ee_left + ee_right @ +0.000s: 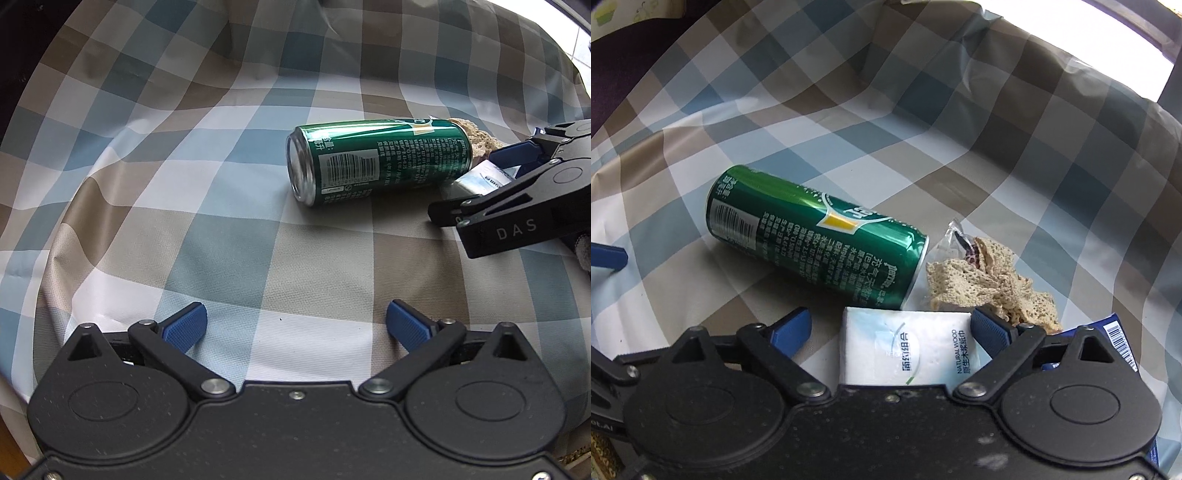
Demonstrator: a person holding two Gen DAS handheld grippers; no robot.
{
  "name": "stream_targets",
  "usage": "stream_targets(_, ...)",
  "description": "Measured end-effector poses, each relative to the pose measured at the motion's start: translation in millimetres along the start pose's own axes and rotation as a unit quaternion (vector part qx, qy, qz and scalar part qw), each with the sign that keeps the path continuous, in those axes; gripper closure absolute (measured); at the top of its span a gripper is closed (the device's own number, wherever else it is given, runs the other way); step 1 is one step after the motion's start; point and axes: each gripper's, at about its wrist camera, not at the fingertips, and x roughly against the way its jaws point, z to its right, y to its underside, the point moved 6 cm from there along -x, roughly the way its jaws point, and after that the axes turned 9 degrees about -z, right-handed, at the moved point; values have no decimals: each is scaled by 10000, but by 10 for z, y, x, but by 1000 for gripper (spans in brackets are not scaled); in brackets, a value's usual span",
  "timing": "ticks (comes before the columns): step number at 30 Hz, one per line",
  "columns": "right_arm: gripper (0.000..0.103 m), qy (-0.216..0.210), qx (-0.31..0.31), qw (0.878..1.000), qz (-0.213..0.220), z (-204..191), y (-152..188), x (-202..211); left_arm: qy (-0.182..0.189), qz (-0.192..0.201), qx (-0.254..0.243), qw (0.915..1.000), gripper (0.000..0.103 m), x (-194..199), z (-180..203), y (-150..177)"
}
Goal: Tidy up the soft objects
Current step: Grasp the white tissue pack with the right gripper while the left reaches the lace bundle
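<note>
Green can (816,232), one; one tissue pack (908,350) (one lace cloth (993,280)).

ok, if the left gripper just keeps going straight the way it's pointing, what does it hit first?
Probably bare checked cloth: the left gripper stands open over it, and the green can lies farther on, slightly right. Depth is unclear.

checked cloth (229,236), bright daylight at top right

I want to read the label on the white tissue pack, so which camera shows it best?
The right wrist view: the tissue pack lies between the open right gripper pads, print facing up. The left wrist view catches only a glimpse, mostly hidden behind the green can and the gripper.
</note>
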Motion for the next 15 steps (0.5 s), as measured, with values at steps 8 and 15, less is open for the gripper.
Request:
stream_targets(8,10,-265,-147,9995,-121,-79,192,155,39,50,-49,10000,2,2,-5,9)
stream_targets(15,15,-207,-1218,9919,-297,48,545,256,62,132,-40,9999,2,24,-6,19)
